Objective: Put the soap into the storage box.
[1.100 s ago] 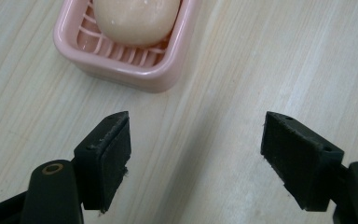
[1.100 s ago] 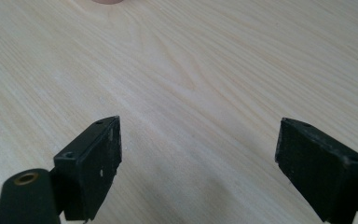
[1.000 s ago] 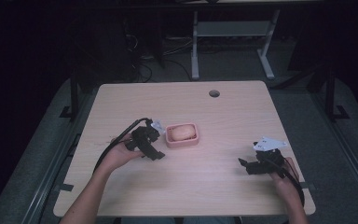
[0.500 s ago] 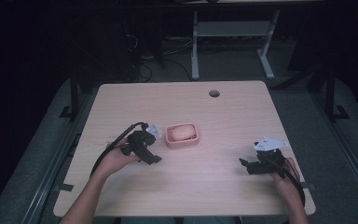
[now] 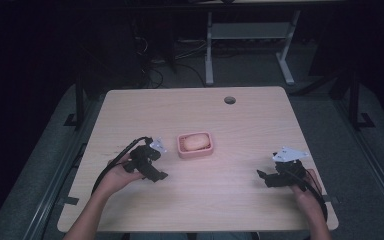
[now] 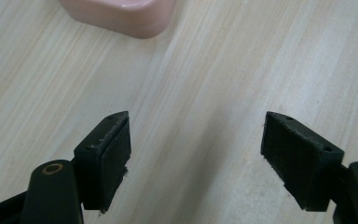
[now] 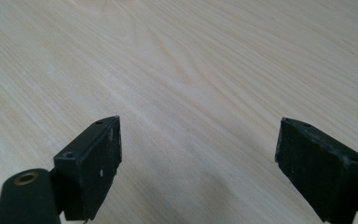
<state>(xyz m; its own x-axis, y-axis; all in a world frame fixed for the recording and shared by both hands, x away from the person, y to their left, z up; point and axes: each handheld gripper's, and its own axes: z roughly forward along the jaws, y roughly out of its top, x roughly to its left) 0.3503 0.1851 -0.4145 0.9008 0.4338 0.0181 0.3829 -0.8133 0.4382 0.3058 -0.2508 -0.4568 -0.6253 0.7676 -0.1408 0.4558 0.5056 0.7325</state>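
Observation:
A small pink dish (image 5: 195, 145) with a pale rounded lump in it sits near the middle of the light wooden table (image 5: 240, 125). My left gripper (image 5: 160, 175) lies low just left and in front of the dish, jaws wide apart with bare wood between them (image 6: 196, 140). The dish's pink corner (image 6: 121, 16) shows at the top of the left gripper view. My right gripper (image 5: 261, 175) rests near the table's right front, open over bare wood (image 7: 198, 149).
A round cable hole (image 5: 229, 100) lies near the table's far edge. A white desk frame (image 5: 245, 35) and cables stand on the dark floor beyond. Table edges run close to both hands.
My left gripper has drawn back from the pink dish toward the front left. The right gripper has barely moved.

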